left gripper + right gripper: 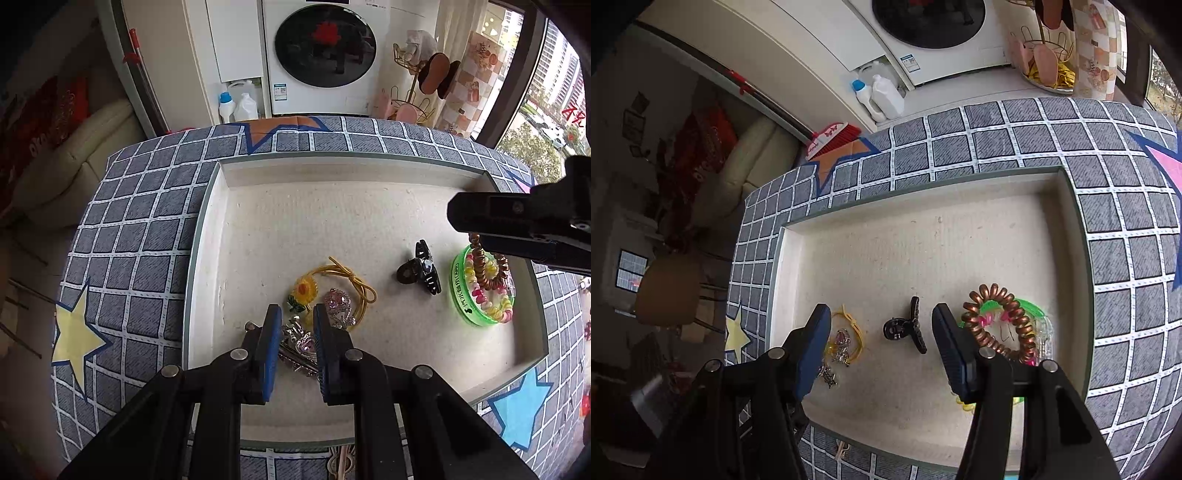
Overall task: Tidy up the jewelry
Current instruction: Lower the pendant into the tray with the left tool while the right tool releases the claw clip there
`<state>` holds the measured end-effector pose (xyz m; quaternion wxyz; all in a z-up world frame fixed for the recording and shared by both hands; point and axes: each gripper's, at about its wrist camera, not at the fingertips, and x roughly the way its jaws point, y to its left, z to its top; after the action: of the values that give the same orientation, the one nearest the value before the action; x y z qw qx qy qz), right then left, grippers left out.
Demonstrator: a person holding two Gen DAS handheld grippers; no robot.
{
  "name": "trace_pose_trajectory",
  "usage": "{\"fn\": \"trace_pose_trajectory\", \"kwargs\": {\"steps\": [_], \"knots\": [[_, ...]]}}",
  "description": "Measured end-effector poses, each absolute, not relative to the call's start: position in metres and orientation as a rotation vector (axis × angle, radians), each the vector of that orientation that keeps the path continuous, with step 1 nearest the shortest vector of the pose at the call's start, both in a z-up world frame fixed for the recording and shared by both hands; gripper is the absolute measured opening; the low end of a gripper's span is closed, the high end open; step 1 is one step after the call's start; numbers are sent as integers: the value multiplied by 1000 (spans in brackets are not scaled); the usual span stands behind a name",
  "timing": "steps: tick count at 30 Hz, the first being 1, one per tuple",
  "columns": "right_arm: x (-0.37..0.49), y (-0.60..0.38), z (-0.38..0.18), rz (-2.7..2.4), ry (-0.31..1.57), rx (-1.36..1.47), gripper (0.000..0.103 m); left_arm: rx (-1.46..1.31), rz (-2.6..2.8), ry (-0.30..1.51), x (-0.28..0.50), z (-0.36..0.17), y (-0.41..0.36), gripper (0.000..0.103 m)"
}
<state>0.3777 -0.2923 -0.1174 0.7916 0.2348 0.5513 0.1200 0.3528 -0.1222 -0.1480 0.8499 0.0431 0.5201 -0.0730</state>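
Observation:
A shallow cream tray [221, 236] holds the jewelry. My left gripper [297, 319] is open, its blue pads either side of a silver and pink hair clip [301, 345]. Just beyond lie a pink jewelled clip [338, 304] and a yellow elastic with a sunflower [304, 290]. A black claw clip [421, 269] lies mid tray. My right gripper [879, 321] is open above the black claw clip [908, 328]. A brown spiral hair tie [1001, 321] hangs over its right finger, above a green round box [480, 288] of coloured bands.
The tray sits on a grey checked cloth with stars [147, 206]. A washing machine [321, 55], detergent bottles [236, 103] and a gold rack [417, 88] stand beyond the table. The tray's far half is bare felt [332, 214].

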Motion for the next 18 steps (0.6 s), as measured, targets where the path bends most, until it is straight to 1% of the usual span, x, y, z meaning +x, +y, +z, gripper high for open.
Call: {"fn": "trace_pose_trajectory", "kwargs": {"steps": [8, 9, 10, 11, 12, 13, 14, 17, 18], "knots": [[355, -311, -112, 200, 1180, 530, 62, 85, -161, 1071, 346, -137, -121, 30], [351, -312, -112, 196, 1178, 532, 62, 84, -163, 1069, 344, -135, -121, 44], [348, -314, -111, 192, 1177, 534, 62, 86, -160, 1067, 343, -133, -120, 65], [344, -316, -110, 188, 1176, 536, 63, 88, -143, 1058, 340, -130, -119, 103], [339, -317, -109, 185, 1175, 540, 65, 85, -127, 1023, 335, -125, -117, 103], [335, -318, -108, 183, 1173, 544, 69, 83, -133, 1011, 332, -121, -116, 103], [331, -320, -107, 184, 1173, 549, 72, 79, -143, 1024, 332, -119, -114, 103], [318, -323, -104, 180, 1176, 557, 72, 84, -142, 1027, 322, -111, -111, 103], [314, -324, -103, 177, 1177, 559, 75, 87, -139, 1024, 317, -109, -109, 103]]}}
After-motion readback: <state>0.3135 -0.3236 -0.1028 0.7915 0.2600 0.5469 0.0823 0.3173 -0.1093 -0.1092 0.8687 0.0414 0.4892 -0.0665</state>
